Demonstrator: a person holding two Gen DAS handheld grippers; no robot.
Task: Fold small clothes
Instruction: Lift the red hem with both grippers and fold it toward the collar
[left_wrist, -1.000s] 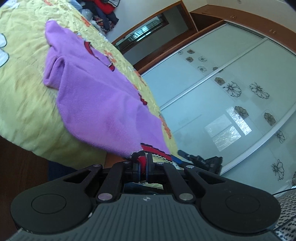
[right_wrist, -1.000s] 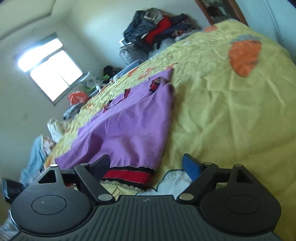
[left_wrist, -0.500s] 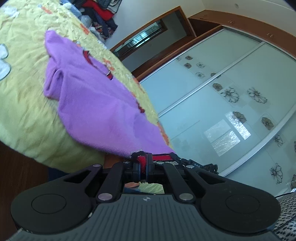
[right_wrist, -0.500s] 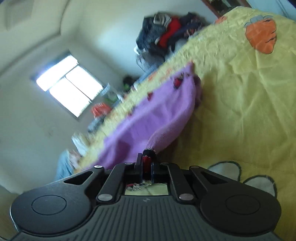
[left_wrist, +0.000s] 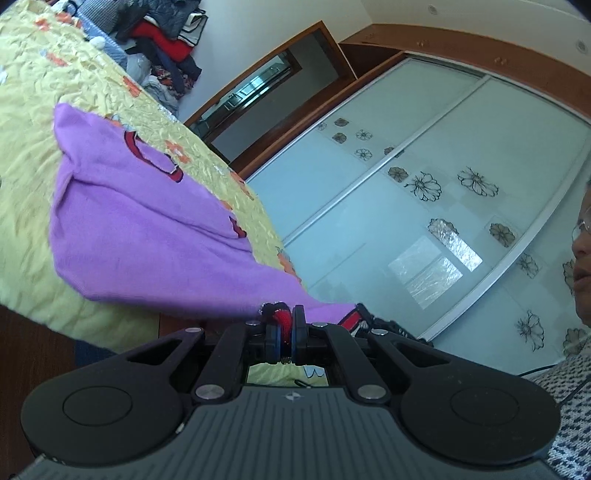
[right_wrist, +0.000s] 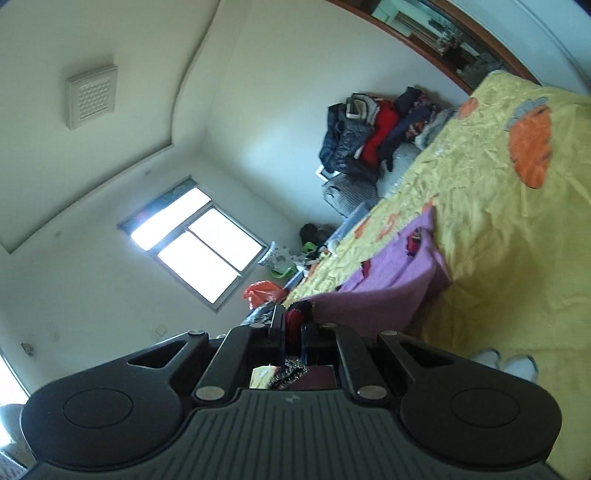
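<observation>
A small purple sweater (left_wrist: 147, 229) with red trim lies on the yellow bedspread (left_wrist: 22, 147), its near hem lifted off the bed. My left gripper (left_wrist: 285, 326) is shut on the red hem at one bottom corner. My right gripper (right_wrist: 293, 326) is shut on the red hem at the other corner; the sweater (right_wrist: 384, 284) stretches from it back to the bedspread (right_wrist: 517, 240). The neck end still rests on the bed in both views.
A pile of dark and red clothes (right_wrist: 369, 136) sits at the far end of the bed. Sliding wardrobe doors (left_wrist: 443, 206) stand to the right of the bed. A window (right_wrist: 195, 243) and clutter lie beyond the bed's other side. A person's face (left_wrist: 581, 258) shows at the right edge.
The right gripper closed on the red hem, then both grippers lifted the hem up off the bed. The left gripper stayed shut on its corner.
</observation>
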